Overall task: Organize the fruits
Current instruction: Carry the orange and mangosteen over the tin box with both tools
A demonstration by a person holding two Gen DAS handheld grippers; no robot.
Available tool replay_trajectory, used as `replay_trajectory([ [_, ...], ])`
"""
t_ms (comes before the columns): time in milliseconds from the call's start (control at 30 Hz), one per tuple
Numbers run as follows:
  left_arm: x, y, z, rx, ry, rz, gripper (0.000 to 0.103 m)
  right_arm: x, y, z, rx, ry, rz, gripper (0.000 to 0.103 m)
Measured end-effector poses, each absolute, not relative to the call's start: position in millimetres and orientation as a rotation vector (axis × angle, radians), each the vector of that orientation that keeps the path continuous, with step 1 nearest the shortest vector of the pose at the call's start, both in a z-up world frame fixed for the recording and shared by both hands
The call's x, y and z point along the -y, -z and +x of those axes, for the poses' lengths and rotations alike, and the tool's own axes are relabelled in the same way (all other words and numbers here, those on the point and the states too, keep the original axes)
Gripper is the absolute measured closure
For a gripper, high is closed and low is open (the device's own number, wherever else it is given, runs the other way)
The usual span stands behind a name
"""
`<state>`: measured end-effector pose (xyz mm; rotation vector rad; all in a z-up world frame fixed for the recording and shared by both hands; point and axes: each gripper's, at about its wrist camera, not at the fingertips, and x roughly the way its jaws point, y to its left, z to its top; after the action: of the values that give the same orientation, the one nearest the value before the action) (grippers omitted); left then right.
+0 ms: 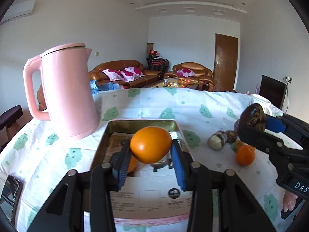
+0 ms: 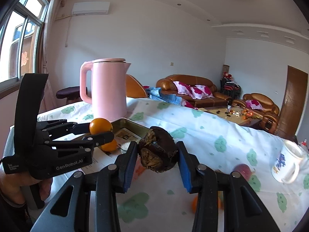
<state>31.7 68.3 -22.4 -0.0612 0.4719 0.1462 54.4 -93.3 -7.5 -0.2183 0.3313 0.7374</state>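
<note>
In the left wrist view my left gripper (image 1: 150, 145) is shut on an orange (image 1: 149, 147), held just above an open metal tin (image 1: 143, 122). A second orange (image 1: 132, 164) lies in the tin, mostly hidden by the left finger. My right gripper (image 2: 156, 148) is shut on a dark, cracked brown fruit (image 2: 157, 151) and hovers over the tablecloth right of the tin (image 2: 133, 124). The right wrist view shows the left gripper (image 2: 101, 130) with its orange (image 2: 100, 125) over the tin. Loose on the cloth are another orange (image 1: 245, 154), a small greenish fruit (image 1: 237, 145) and a brown-and-white piece (image 1: 218, 140).
A tall pink kettle (image 1: 65, 89) stands behind the tin on the left. A white mug (image 2: 287, 160) sits at the table's right, with a blurred red fruit (image 2: 243, 171) near it. A phone (image 1: 9, 195) lies by the left edge. Sofas fill the room behind.
</note>
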Motion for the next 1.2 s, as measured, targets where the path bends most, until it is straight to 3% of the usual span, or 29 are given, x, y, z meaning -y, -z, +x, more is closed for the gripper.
replay_trajectory([
  [1200, -122, 42, 41, -0.639, -0.217, -0.063, 0.061, 9, 42, 75, -0.501, -0.888, -0.261, 0.06],
])
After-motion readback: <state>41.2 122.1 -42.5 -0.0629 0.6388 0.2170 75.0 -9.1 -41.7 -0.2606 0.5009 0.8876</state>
